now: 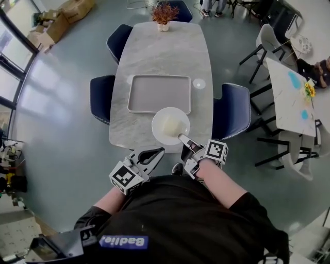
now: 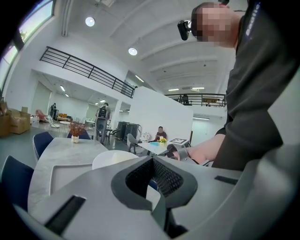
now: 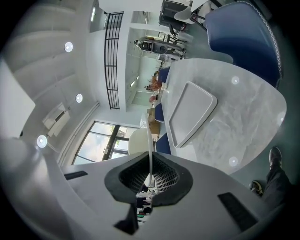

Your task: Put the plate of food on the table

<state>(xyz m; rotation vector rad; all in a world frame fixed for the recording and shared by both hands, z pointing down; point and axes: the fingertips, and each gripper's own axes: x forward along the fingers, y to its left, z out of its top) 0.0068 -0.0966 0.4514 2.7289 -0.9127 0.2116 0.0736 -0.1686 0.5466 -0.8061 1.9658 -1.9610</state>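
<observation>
A white plate (image 1: 170, 125) with pale food on it hangs over the near edge of the marble table (image 1: 160, 56), just in front of the grey tray (image 1: 159, 94). My right gripper (image 1: 184, 139) is shut on the plate's near rim. In the right gripper view the rim shows as a thin white edge (image 3: 150, 145) running into the closed right gripper (image 3: 150, 177). My left gripper (image 1: 157, 151) hovers below and left of the plate, apart from it, shut with nothing in it. The left gripper view has the plate (image 2: 115, 157) beyond the left gripper (image 2: 152, 174).
A small potted plant (image 1: 164, 15) stands at the table's far end and a small round disc (image 1: 199, 83) lies right of the tray. Blue chairs (image 1: 102, 95) (image 1: 232, 111) flank the table. Another table (image 1: 289, 98) with chairs stands at the right.
</observation>
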